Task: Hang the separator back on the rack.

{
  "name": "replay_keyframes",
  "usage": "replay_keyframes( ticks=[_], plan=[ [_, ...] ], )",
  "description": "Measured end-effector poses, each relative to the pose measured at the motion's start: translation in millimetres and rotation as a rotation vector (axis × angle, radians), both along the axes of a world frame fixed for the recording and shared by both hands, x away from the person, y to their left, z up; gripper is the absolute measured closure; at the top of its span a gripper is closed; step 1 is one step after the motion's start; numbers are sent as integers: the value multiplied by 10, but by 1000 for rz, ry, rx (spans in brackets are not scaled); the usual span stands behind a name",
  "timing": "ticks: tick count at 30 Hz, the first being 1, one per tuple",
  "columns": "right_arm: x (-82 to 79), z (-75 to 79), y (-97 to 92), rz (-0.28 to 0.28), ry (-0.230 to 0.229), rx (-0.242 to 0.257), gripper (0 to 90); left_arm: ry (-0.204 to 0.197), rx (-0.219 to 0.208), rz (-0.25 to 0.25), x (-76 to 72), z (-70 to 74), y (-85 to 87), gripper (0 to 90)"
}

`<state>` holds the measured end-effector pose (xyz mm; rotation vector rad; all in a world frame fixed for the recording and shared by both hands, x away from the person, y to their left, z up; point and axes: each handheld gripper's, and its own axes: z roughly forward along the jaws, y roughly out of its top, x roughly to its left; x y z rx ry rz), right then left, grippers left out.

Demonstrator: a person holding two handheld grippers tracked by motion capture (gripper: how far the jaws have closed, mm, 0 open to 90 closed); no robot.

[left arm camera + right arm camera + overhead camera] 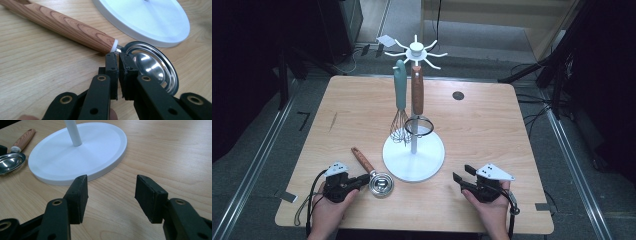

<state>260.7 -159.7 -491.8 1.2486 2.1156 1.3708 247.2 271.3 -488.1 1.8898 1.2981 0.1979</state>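
We hold the left gripper [363,179] low over the table [492,125], forearm coming in from the near edge, its jaws clenched on the thin metal neck of the ladle [150,66], which lies flat just left of the white stand [414,156]. Our right gripper [111,195] rests near the stand's right side, pointing toward it, jaws parted and empty.
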Motion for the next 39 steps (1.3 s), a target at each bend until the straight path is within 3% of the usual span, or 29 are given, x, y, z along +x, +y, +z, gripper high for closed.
replay_keyframes(
  ticks=[6, 13, 16, 21, 39],
  plan=[
    [-9, 3, 17, 2, 2, -3, 452, 2, 6, -25, -25, -3, -48, 864],
    [-3, -3, 7, 1, 6, -1, 452, -28, -58, -14, -41, 40, -42, 664],
    [-2, -6, 16, 4, 7, -5, 452, -16, -18, -29, -37, 8, -115, 608],
    [-12, -5, 33, 10, 3, -14, 453, -9, 26, -33, -57, -5, -173, 671],
    [-85, 25, 213, 64, -11, -6, 477, 3, 17, -99, -234, -21, -348, 724]
  ],
)
